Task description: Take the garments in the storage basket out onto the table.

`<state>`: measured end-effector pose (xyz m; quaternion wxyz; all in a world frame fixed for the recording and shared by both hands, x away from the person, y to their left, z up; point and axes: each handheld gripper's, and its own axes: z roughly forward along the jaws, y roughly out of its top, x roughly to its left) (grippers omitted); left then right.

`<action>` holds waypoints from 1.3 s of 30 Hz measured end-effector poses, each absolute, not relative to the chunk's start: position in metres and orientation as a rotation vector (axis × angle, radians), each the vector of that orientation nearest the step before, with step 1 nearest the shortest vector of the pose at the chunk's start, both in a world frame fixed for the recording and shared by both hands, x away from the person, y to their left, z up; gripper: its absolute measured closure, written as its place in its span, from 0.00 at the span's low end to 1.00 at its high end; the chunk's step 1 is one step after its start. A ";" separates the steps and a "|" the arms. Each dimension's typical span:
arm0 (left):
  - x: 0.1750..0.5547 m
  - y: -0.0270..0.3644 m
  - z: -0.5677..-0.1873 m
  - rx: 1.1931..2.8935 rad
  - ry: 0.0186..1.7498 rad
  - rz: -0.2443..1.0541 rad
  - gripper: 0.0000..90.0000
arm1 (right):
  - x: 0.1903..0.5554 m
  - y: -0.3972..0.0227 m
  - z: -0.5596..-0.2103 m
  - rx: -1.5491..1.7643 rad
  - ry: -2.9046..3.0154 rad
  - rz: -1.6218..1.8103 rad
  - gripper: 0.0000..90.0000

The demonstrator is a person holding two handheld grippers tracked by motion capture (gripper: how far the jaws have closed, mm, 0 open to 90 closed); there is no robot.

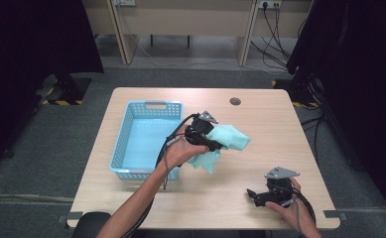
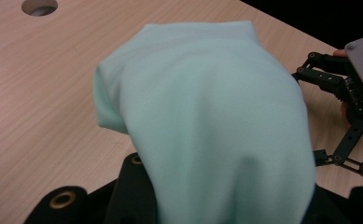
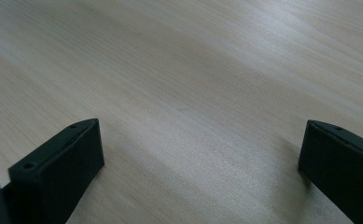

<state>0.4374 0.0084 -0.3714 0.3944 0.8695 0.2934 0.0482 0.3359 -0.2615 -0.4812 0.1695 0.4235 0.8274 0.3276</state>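
A pale green cloth hangs bunched just above the middle of the wooden table, to the right of the basket. My left gripper is shut on it, held in a hand that reaches in from the lower left. In the left gripper view the cloth drapes over the jaws and hides them. My right gripper rests low near the table's front right edge, pointing left. Its jaws stand wide open over bare wood, with nothing between them.
A light blue plastic basket stands on the left half of the table, with nothing visible inside. A round cable hole sits near the far edge. Dark curtains flank the table, with desks and cables behind it.
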 end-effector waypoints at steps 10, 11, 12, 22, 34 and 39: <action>0.446 0.000 -0.387 2.234 0.785 0.122 0.75 | 0.336 -0.262 -0.481 1.203 2.352 0.931 0.00; 0.447 -0.002 -0.388 2.235 0.784 0.122 0.75 | 0.336 -0.262 -0.481 1.203 2.352 0.930 0.00; 0.448 -0.003 -0.389 2.236 0.786 0.120 0.75 | 0.336 -0.262 -0.481 1.203 2.352 0.931 0.00; 0.458 -0.018 -0.400 2.260 0.813 0.109 0.75 | 0.336 -0.262 -0.481 1.201 2.352 0.931 0.00; 0.468 -0.023 -0.411 2.253 0.844 0.114 0.75 | 0.336 -0.262 -0.481 1.201 2.352 0.931 0.00; 0.471 -0.027 -0.417 2.267 0.849 0.124 0.75 | 0.336 -0.262 -0.481 1.201 2.353 0.931 0.00</action>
